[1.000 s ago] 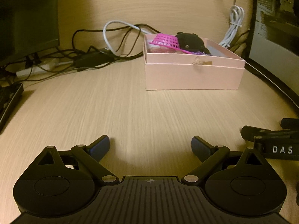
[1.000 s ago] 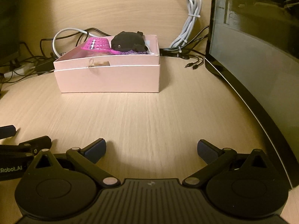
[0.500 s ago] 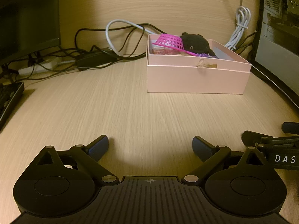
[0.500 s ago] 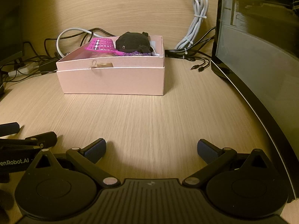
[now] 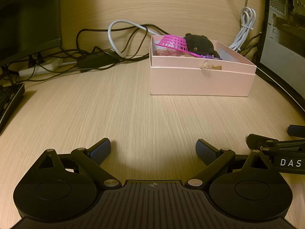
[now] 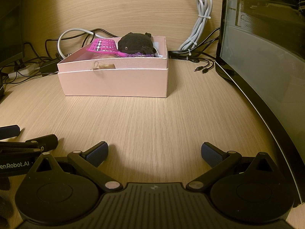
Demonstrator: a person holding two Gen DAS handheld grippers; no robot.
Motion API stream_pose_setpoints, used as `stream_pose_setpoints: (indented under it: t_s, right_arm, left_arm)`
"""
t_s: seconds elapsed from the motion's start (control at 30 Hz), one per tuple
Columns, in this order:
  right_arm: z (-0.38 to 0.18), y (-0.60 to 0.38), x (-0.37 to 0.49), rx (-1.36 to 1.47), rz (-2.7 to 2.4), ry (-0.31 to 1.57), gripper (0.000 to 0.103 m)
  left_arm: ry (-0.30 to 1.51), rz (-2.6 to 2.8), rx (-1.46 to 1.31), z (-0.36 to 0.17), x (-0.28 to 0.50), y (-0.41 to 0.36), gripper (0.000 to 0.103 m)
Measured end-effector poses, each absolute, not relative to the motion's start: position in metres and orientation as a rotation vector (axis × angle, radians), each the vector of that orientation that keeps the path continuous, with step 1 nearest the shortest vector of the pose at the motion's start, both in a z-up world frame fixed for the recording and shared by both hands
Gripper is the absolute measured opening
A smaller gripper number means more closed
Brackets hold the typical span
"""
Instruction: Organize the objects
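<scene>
Left wrist view: left gripper (image 5: 153, 148) jaws wide apart, empty, over bare light wood desk (image 5: 124, 118); open pink cardboard box (image 5: 202, 80) ahead-right holds magenta plastic mesh basket (image 5: 174, 43) and black plush toy (image 5: 200, 44). Right wrist view: right gripper (image 6: 154, 151) spread, empty; same box (image 6: 114, 82) ahead-left; dark computer case (image 6: 266, 47) far right.

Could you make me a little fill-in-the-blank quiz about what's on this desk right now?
1. The black plush toy lies inside a box whose colour is ____.
2. The magenta basket sits ____ the box.
3. Both the left gripper and the right gripper have jaws that are ____.
4. The bundled grey cable hangs on the side of the box nearer the ____ gripper.

Missing words: pink; inside; open; right
</scene>
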State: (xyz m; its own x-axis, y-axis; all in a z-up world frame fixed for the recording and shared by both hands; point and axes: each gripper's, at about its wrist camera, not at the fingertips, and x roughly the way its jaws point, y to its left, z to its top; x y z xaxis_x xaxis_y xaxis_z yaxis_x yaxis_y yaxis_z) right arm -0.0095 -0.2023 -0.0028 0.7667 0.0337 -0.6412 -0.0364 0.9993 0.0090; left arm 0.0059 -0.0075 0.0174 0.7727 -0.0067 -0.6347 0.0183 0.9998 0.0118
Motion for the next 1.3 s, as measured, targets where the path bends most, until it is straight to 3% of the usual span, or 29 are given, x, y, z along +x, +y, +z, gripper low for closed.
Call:
stream_pose_setpoints:
  t_s: [1.3]
  right_arm:
    - [-0.0023, -0.2017, -0.009, -0.004, 0.039, 0.697, 0.103]
  left_arm:
    - [0.688, 0.001, 0.012, 0.0175, 0.007, -0.0066, 0.1]
